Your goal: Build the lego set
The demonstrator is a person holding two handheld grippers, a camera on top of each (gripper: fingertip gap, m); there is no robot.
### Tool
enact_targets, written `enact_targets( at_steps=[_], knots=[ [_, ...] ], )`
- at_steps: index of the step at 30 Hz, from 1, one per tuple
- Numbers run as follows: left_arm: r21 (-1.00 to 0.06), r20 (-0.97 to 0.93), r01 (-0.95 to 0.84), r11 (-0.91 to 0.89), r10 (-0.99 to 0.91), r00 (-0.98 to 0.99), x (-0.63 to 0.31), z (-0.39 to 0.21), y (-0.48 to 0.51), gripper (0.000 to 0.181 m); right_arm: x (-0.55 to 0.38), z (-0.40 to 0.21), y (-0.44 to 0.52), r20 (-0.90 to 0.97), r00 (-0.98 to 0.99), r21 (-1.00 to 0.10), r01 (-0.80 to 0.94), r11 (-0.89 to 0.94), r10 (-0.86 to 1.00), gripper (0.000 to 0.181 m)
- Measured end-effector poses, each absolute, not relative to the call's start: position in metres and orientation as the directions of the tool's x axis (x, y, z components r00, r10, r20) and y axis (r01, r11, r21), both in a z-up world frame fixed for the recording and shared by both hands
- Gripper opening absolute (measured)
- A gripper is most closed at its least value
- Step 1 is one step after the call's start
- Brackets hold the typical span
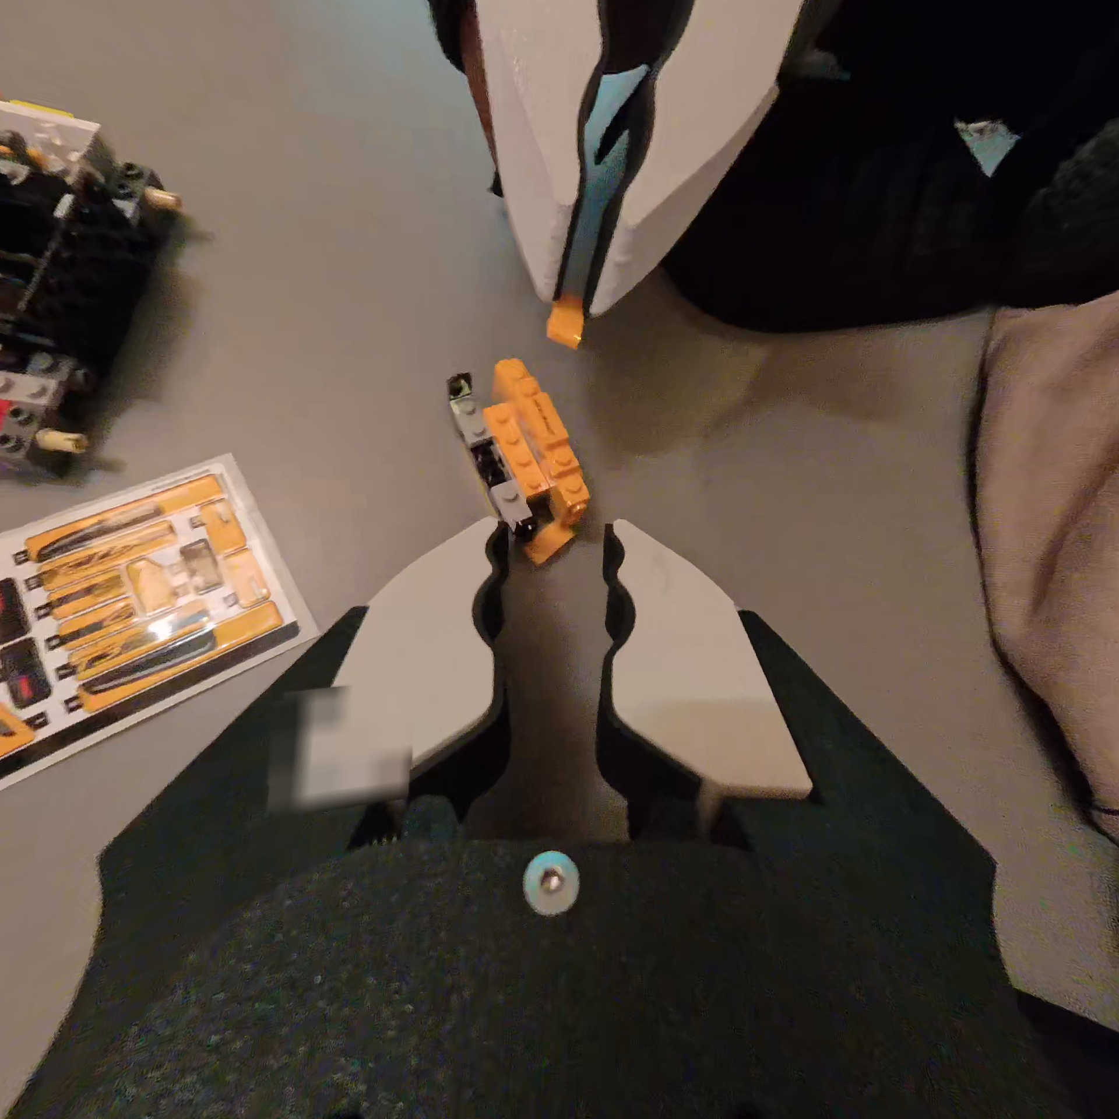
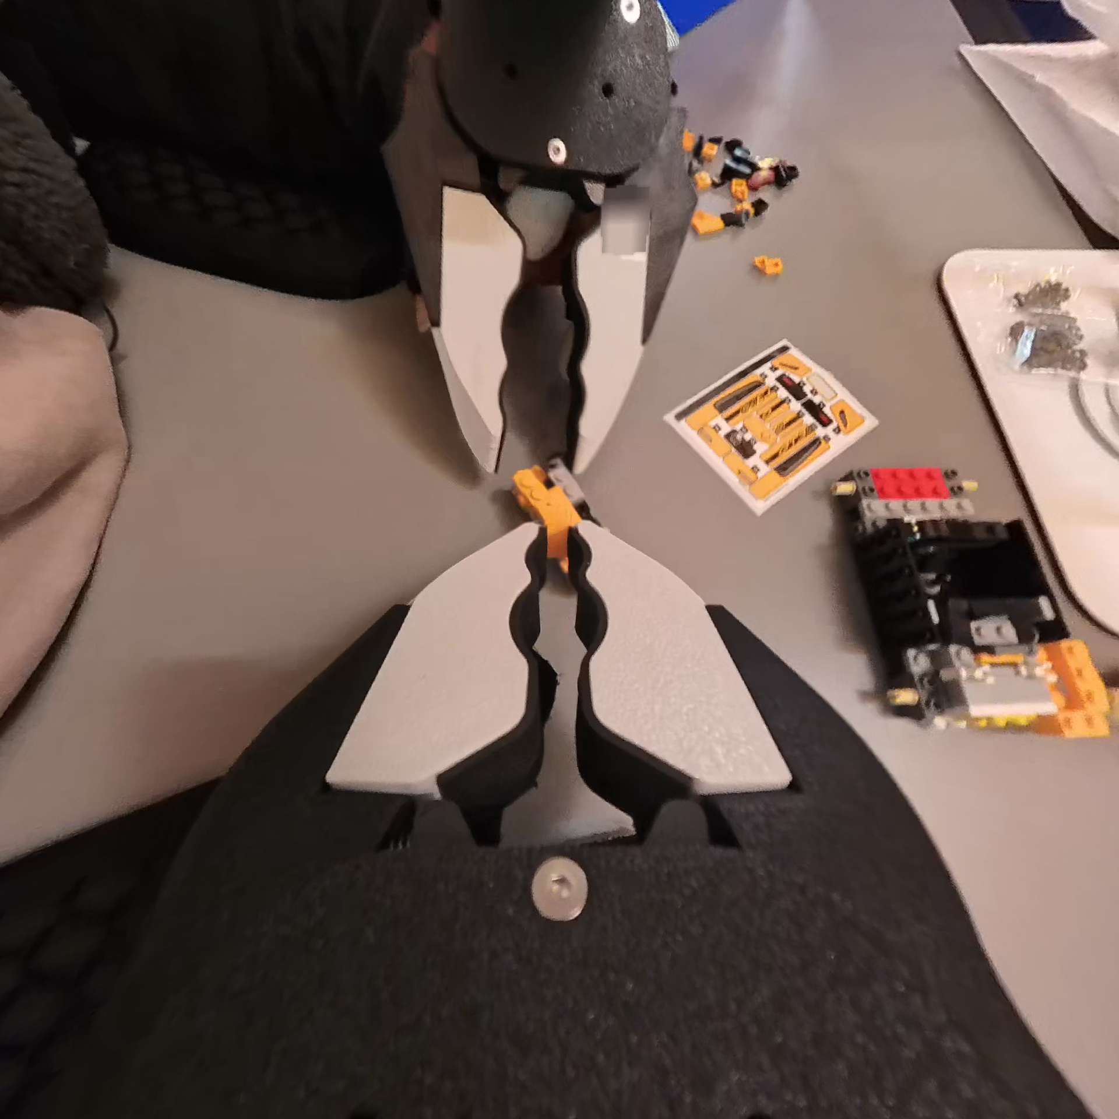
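A: How is the right gripper (image 2: 557, 545) set?

B: It is pinched on a small orange piece (image 1: 566, 324), held by its tip only, just above the far end of the orange and grey sub-assembly (image 1: 524, 460) lying on the counter (image 1: 787, 484).

A: And the left gripper (image 1: 551, 533)?

B: It is spread, with nothing between its jaws; its tips are placed at the near end of the sub-assembly, which does not appear to be clamped.

A: What could go wrong?

B: If the piece is pressed down while the sub-assembly is left unheld, the sub-assembly could be tipped or slid aside. With so shallow a pinch, the piece could also be twisted out of line.

A: Farther out?

B: A sticker sheet (image 2: 772, 424) and a larger black build (image 2: 944, 605) are seen well apart.
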State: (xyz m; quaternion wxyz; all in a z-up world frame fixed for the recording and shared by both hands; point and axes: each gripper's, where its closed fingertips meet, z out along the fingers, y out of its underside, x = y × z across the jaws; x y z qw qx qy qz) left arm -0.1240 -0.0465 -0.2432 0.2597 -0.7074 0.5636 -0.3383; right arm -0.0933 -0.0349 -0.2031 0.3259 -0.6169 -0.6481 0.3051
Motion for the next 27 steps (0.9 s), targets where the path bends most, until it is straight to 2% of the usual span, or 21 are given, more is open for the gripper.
enact_targets(
  at_steps=[4,8,10,12,15,18,21,24,27],
  knots=[
    [-0.79,0.311,-0.562,-0.245,-0.95,-0.023,-0.11,-0.223,-0.079,0.022,-0.076,-0.208,-0.04,0.029,0.027,-0.799,0.601,0.006,0.999,0.006],
    [-0.816,0.256,-0.52,-0.251,-0.965,0.063,-0.113,-0.219,-0.058,0.019,-0.066,-0.208,-0.044,0.021,0.067,-0.803,0.596,-0.023,0.998,0.006],
    [-0.833,0.185,-0.506,-0.222,-0.975,0.124,-0.116,-0.219,-0.039,0.03,-0.065,-0.208,-0.047,0.026,0.071,-0.802,0.597,-0.022,0.997,0.006],
    [-0.848,0.099,-0.514,-0.129,-0.991,0.085,-0.114,-0.219,-0.031,0.04,-0.067,-0.206,-0.049,0.029,0.063,-0.804,0.595,-0.014,0.998,0.006],
    [-0.823,0.036,-0.568,0.012,-0.997,-0.073,-0.107,-0.227,-0.034,0.053,-0.069,-0.205,-0.05,0.025,0.055,-0.807,0.59,-0.013,0.998,0.006],
    [-0.777,0.088,-0.622,0.093,-0.963,-0.254,-0.103,-0.24,-0.039,0.07,-0.069,-0.202,-0.053,0.023,0.046,-0.81,0.587,-0.009,0.999,0.006],
    [-0.772,0.143,-0.622,0.129,-0.919,-0.368,-0.095,-0.245,-0.04,0.067,-0.068,-0.199,-0.056,0.017,0.044,-0.818,0.575,-0.011,0.999,0.006],
    [-0.772,0.162,-0.615,0.163,-0.884,-0.439,-0.091,-0.245,-0.047,0.044,-0.065,-0.199,-0.056,0.013,0.052,-0.821,0.57,-0.019,0.999,0.006],
    [-0.762,0.155,-0.64,0.101,-0.93,-0.332,-0.091,-0.245,-0.043,0.041,-0.063,-0.2,-0.053,0.009,0.067,-0.824,0.566,-0.031,0.998,0.006]
  ],
)
